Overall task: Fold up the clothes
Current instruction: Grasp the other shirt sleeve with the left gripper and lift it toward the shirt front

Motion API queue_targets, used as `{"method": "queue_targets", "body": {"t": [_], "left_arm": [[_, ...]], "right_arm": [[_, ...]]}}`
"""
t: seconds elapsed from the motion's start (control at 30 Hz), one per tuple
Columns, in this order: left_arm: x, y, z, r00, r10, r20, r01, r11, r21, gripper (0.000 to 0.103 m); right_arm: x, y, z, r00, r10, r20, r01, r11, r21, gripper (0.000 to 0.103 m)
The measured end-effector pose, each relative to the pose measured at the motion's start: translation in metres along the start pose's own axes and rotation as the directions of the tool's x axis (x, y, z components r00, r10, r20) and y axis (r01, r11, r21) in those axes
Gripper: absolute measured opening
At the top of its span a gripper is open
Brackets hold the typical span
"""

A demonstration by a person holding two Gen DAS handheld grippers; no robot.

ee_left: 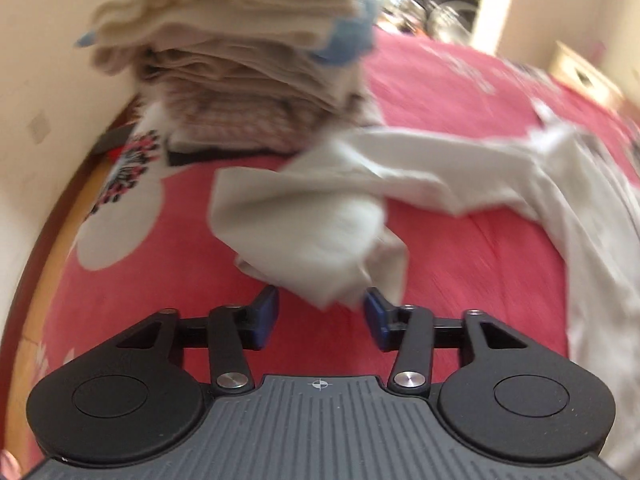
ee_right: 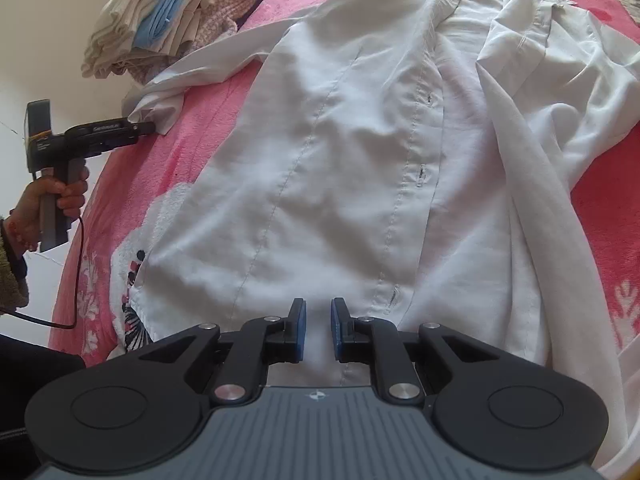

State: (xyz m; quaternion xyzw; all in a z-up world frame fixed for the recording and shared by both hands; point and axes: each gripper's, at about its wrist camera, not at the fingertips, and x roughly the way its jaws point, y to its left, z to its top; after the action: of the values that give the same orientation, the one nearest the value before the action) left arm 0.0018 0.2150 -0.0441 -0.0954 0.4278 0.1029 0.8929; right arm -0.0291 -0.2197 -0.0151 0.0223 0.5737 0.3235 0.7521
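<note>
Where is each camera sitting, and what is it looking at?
Left wrist: on the left gripper, looking down at the shirt sleeve, the stack behind; only its fingers show.
Right wrist: on the right gripper, over the shirt front; the left gripper and hand show at the left.
Both see: shirt, stack, pink blanket.
</note>
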Motion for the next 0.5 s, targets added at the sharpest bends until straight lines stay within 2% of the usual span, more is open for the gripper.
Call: {"method": "queue_targets", "body": {"t": [0.1,0.17,0.23,0.27,0.3,0.33,0.37,0.4,0.43,0.47,0.5], "left_arm": [[0.015,0.0,0.003,1.0,0.002,0.017,-0.002,1.0,-0.021,0.052],[0.022,-0.005,0.007,0.999,0.034,0.027,-0.034,0.999,0.01,0.038],[0.023,-0.012,0.014,0.994,0.096,0.047,-0.1,0.992,0.073,0.011],[0.018,-0.017,0.018,0.986,0.147,0.08,-0.156,0.98,0.122,0.009],[0.008,-0.024,0.018,0.968,0.201,0.147,-0.229,0.952,0.202,0.007],[-0.004,-0.032,0.016,0.941,0.246,0.231,-0.308,0.905,0.292,0.007],[-0.016,-0.039,0.014,0.906,0.278,0.318,-0.389,0.843,0.371,0.007],[-0.028,-0.047,0.012,0.864,0.298,0.405,-0.47,0.767,0.437,0.008],[-0.04,-0.055,0.009,0.816,0.305,0.491,-0.548,0.679,0.488,0.01],[-0.046,-0.058,0.004,0.795,0.308,0.523,-0.586,0.61,0.533,0.011],[-0.048,-0.059,-0.003,0.793,0.313,0.522,-0.599,0.556,0.577,0.016]], "right_arm": [[0.002,0.0,0.002,1.0,-0.004,-0.008,0.004,1.0,-0.006,0.016],[0.003,0.0,0.002,1.0,-0.01,-0.012,0.009,1.0,-0.013,0.016],[0.003,-0.001,0.003,1.0,-0.015,-0.015,0.015,1.0,-0.019,0.016],[0.003,-0.002,0.003,1.0,-0.017,-0.018,0.016,1.0,-0.021,0.016],[0.002,-0.003,0.003,1.0,-0.019,-0.02,0.019,1.0,-0.023,0.016],[0.002,-0.003,0.002,1.0,-0.021,-0.021,0.02,0.999,-0.025,0.016],[0.002,-0.005,0.002,1.0,-0.02,-0.023,0.02,0.999,-0.026,0.016],[0.002,-0.006,0.002,1.0,-0.019,-0.024,0.019,0.999,-0.026,0.016],[0.002,-0.007,0.002,1.0,-0.015,-0.026,0.014,1.0,-0.022,0.016],[0.002,-0.009,0.003,1.0,-0.01,-0.027,0.009,1.0,-0.017,0.016],[0.003,-0.01,0.003,1.0,-0.004,-0.029,0.004,1.0,-0.011,0.016]]}}
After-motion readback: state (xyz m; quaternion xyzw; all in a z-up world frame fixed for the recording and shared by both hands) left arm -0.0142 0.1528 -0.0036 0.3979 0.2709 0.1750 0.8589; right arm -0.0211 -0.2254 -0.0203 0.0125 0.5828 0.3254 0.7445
